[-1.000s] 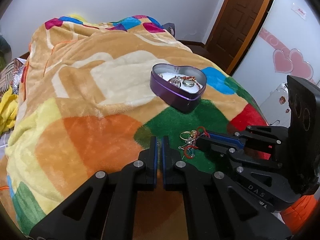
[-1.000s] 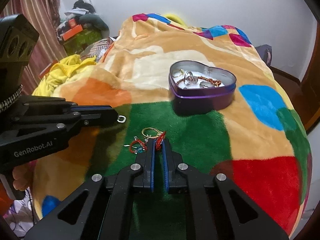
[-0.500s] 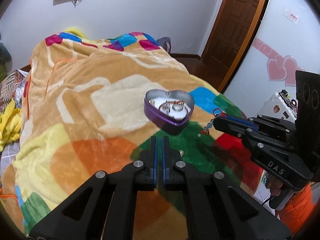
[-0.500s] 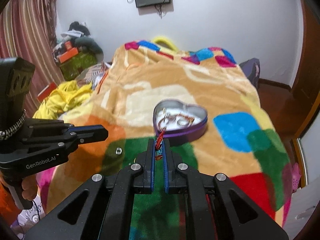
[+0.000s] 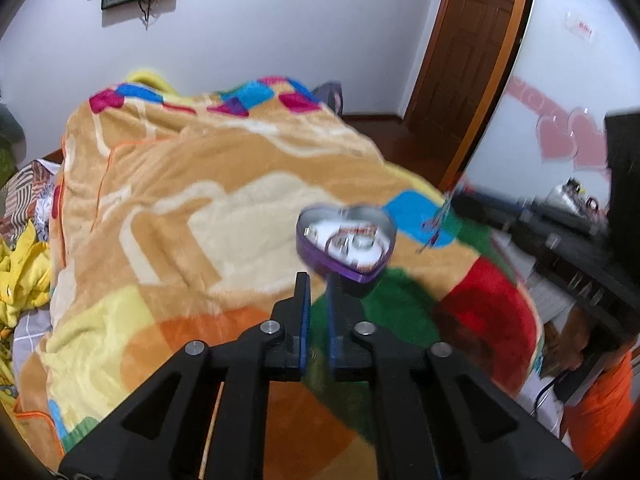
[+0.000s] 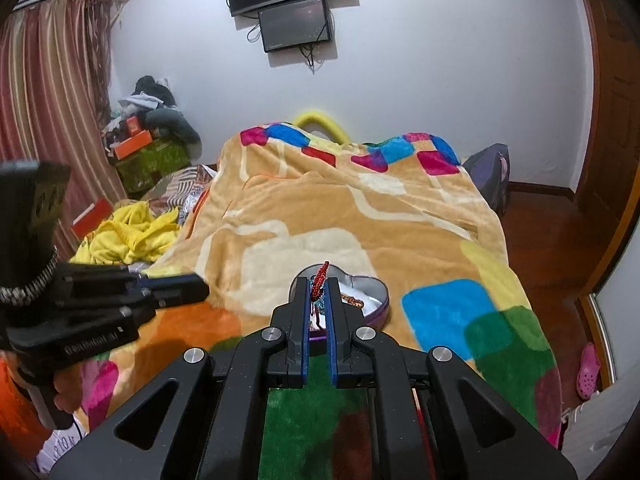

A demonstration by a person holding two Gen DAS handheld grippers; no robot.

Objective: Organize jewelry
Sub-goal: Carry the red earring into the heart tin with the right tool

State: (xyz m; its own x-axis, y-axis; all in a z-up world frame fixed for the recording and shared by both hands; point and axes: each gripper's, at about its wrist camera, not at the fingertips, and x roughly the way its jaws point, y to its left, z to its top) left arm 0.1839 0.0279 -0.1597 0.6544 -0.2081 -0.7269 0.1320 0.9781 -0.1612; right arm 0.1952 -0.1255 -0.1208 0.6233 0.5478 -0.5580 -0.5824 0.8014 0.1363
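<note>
Now heart tin (image 6: 380, 300) holds jewelry; right gripper (image 6: 319, 286) clamps red bracelet (image 6: 320, 276), left gripper (image 5: 318, 284) opening, empty.

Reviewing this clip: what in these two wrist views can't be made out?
- Left wrist view: motion blur smears the right gripper and its dangling red beaded jewelry piece.
- Right wrist view: the gripper's own fingers cover part of the purple heart-shaped tin; its contents are too small to identify.
- Left gripper: jaws opening, nothing visible between them.

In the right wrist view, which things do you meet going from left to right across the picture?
left hand-held gripper → red beaded bracelet held in the right hand-held gripper → blue patch of the blanket → pink shoe.
</note>
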